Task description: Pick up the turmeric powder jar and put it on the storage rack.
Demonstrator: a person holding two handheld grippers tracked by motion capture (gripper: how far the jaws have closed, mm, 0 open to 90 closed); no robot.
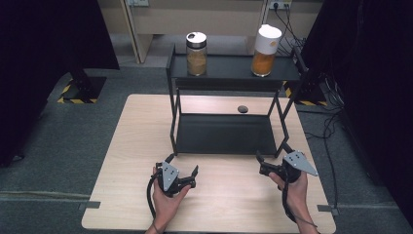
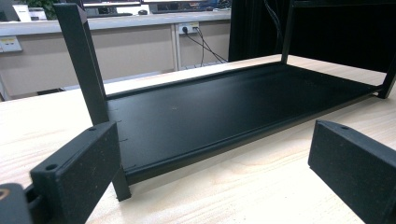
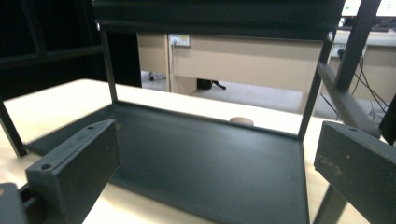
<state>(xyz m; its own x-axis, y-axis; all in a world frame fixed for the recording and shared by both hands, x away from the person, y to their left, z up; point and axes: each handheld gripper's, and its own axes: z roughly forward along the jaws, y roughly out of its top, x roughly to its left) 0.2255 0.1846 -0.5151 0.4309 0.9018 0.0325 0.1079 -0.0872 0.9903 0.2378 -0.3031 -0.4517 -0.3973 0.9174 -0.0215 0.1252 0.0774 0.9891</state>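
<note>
Two jars [image 1: 197, 53] [image 1: 264, 45] stand atop the rack [image 1: 224, 134], left and right.

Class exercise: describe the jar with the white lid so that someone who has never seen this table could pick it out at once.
Find the black two-tier rack at the far side of the wooden table. On its top shelf stand two jars; take the right one. It has a tall white lid and orange contents, while its neighbour is clear glass holding tan powder.

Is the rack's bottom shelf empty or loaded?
Empty: the bottom shelf is bare black metal; both jars, glass jar and white-lidded jar, stand upright on top.

Two jars [image 1: 197, 53] [image 1: 265, 50], one rack [image 1: 224, 132], two claws [image 1: 182, 172] [image 1: 273, 157]
</note>
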